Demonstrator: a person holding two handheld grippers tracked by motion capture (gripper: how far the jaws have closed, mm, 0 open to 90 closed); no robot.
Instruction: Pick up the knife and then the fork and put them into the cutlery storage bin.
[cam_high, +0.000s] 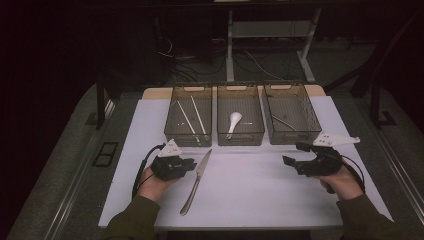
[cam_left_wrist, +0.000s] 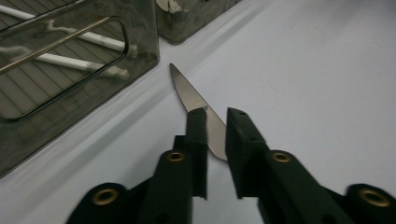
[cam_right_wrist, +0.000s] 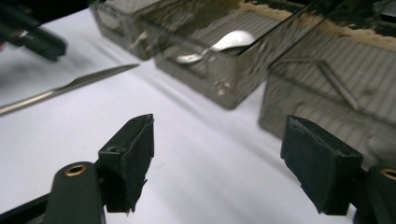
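Your left gripper (cam_high: 188, 164) sits nearest you at the left, its jaws drawn narrow around the knife (cam_high: 196, 182). In the left gripper view the blade (cam_left_wrist: 196, 105) passes between the two black pads with a sliver of gap on either side, so I cannot tell whether they press on it yet. That knife lies flat on the white table (cam_high: 260, 195), tip toward the left bin (cam_high: 188, 116) and handle back toward you, just beside your left hand. As I read it, the sorting is partly done: the left bin holds chopsticks (cam_high: 192, 119), the middle bin (cam_high: 240, 114) a white spoon (cam_high: 233, 122), the right bin (cam_high: 291, 113) a thin metal piece. What remains is lifting the knife and binning it. Your right gripper (cam_high: 294, 155) hangs wide and empty, well apart from the knife.
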